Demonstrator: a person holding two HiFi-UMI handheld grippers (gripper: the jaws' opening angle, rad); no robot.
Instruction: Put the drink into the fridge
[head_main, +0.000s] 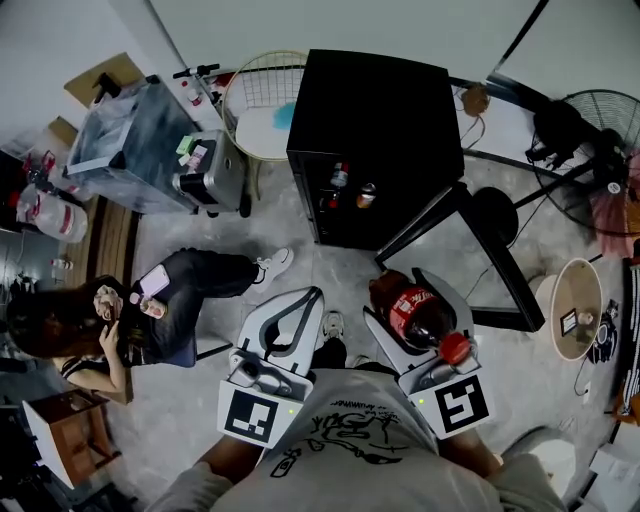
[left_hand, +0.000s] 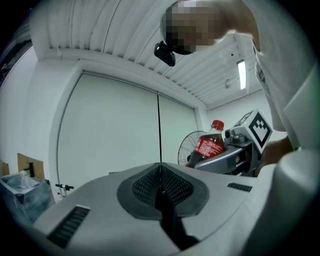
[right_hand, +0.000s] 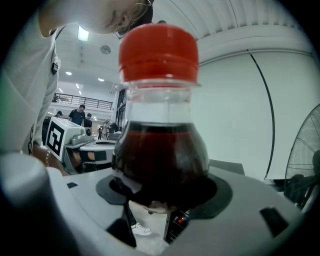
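Note:
A cola bottle with a red cap and red label lies between the jaws of my right gripper, which is shut on it. In the right gripper view the bottle fills the middle, with the right gripper closed round its dark body. My left gripper is shut and holds nothing; in its own view the pads of the left gripper meet. That view also shows the bottle off to the right. Ahead stands the black fridge, its door swung open, with drinks inside.
A person sits on the floor at the left. A standing fan is at the far right, a round stool below it. A wire basket and a grey covered cart stand left of the fridge.

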